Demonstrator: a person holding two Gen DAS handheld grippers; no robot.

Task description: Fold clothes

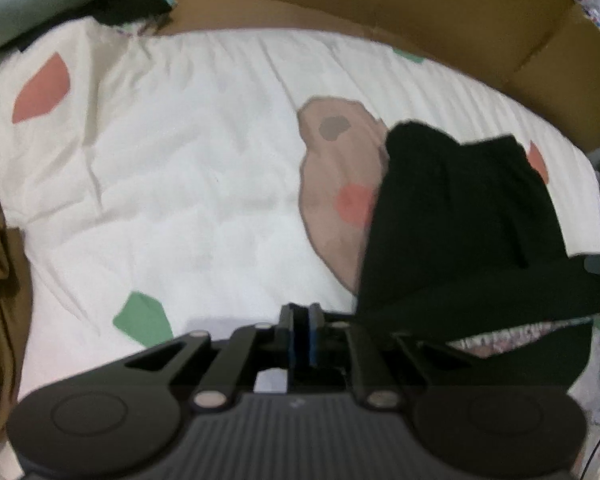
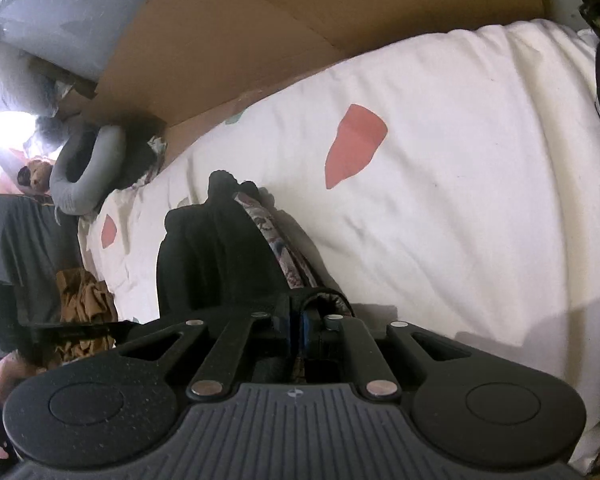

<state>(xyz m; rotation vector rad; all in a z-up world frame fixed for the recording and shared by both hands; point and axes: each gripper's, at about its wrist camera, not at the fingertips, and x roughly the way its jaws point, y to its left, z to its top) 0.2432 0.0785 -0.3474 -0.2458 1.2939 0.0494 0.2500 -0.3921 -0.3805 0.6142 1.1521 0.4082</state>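
A black garment with a patterned lining hangs stretched above the white patterned bedspread. My left gripper is shut, with the garment's edge running to its right side; a pinch of cloth between the pads cannot be made out. My right gripper is shut on the garment's hem, where black cloth and floral lining bunch at the pads. The other gripper's body shows at the right edge of the left wrist view.
A cardboard sheet stands behind the bed. A brown garment lies at the left edge, also in the right wrist view. A grey neck pillow and dark cloth lie at the bed's end.
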